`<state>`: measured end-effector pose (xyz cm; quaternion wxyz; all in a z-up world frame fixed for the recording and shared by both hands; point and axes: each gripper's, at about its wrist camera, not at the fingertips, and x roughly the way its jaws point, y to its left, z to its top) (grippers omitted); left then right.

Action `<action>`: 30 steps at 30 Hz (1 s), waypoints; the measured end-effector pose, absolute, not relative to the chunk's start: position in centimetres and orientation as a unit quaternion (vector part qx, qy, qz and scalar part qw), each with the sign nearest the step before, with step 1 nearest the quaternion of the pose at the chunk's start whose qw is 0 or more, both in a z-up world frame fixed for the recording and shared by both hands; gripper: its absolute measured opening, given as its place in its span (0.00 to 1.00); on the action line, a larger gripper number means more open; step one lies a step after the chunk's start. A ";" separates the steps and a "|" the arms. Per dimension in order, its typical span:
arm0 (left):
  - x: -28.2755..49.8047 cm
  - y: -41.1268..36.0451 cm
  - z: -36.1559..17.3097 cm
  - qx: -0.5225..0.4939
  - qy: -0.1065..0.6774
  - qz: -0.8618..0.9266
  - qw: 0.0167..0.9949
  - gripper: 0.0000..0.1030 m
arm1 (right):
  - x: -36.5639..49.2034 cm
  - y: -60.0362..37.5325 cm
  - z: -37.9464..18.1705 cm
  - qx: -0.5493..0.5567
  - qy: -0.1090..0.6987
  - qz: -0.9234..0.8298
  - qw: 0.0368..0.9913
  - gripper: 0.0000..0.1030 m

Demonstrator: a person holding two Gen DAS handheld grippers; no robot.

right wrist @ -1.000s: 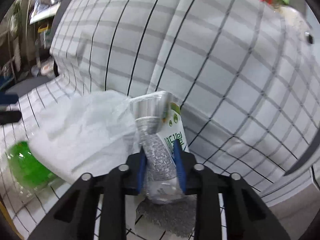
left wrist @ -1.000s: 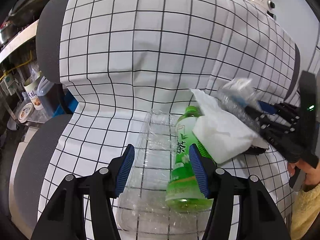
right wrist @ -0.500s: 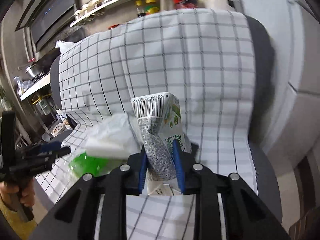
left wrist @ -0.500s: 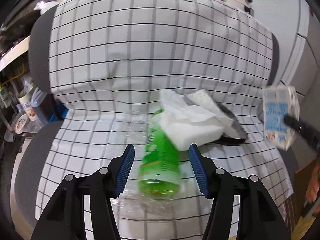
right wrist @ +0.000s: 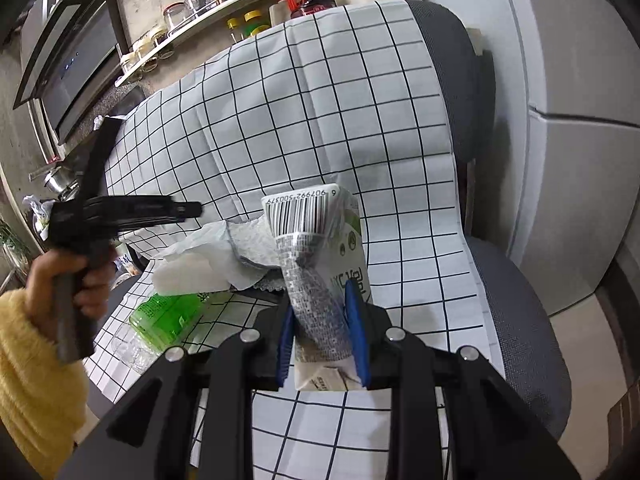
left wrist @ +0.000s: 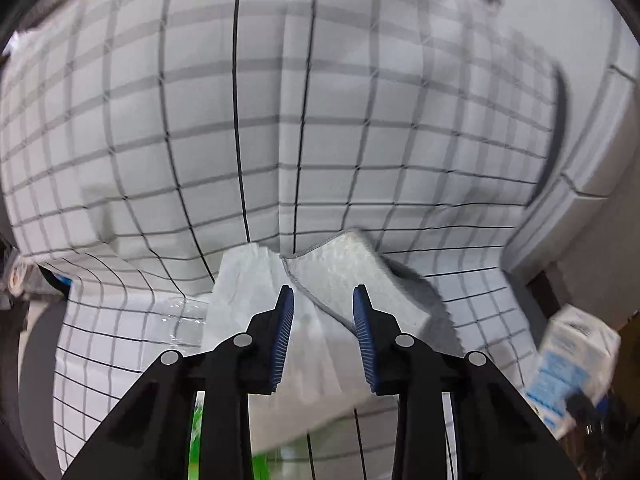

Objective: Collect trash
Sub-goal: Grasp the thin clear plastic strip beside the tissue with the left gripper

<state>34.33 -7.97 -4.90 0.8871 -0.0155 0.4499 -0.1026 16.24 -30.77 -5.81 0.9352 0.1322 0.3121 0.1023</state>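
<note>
Up close in the left wrist view, the left gripper [left wrist: 323, 332] hangs over a heap of trash on a chair draped in a white checked cloth [left wrist: 280, 120]; its jaws have just been closing, yet the blue pads still stand apart with a clear gap, and they press on nothing; between and beyond them lies a crumpled white tissue [left wrist: 248, 280], and just right of it a folded grey-white cloth [left wrist: 352, 268] with a stitched edge; a clear plastic container [left wrist: 180, 316] shows at the left of the tissue, and what it holds, if anything, I cannot tell; a strip of green bottle [left wrist: 195, 444] peeps out low between the gripper arms; at the far right edge a blurred milk carton [left wrist: 568, 364] with blue print is seen.

Next, in the right wrist view, the right gripper [right wrist: 322, 328] is clamped on the milk carton [right wrist: 320, 264], which is crushed in at its middle and stands roughly upright, barcode end uppermost, clear of the seat; to its left the tissue [right wrist: 188, 264] and cloth [right wrist: 252, 240] rest on top of the green bottle [right wrist: 168, 314], which lies on its side on the checked cloth [right wrist: 320, 120]; whether the bottle holds liquid I cannot tell; further left a hand [right wrist: 80, 280] in a yellow sleeve [right wrist: 32, 380] grips the left gripper [right wrist: 188, 210] above the heap; on a far shelf [right wrist: 208, 12] stand jars and bottles.
</note>
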 end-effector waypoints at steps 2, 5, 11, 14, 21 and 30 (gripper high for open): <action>36.4 -7.7 -6.3 -0.036 0.481 -0.095 0.871 0.31 | 16.5 -31.2 -6.1 0.138 0.310 0.101 0.935 0.24; 38.2 -7.2 -7.7 -0.058 0.505 -0.091 0.857 0.31 | 16.8 -31.6 -6.5 0.144 0.310 0.102 0.934 0.24; 39.6 -6.9 -9.5 -0.071 0.530 -0.076 0.841 0.31 | 17.1 -32.2 -7.1 0.148 0.311 0.101 0.934 0.24; 39.8 -7.0 -10.2 -0.074 0.540 -0.072 0.836 0.31 | 17.1 -32.2 -7.3 0.149 0.310 0.099 0.934 0.24; 38.8 -7.5 -8.7 -0.090 0.494 -0.112 0.857 0.03 | 15.8 -32.2 -6.7 0.138 0.297 0.079 0.942 0.08; 28.6 -10.3 -1.6 -0.057 0.388 -0.208 0.896 0.02 | 16.6 -33.2 -9.2 0.113 0.338 0.044 0.933 0.01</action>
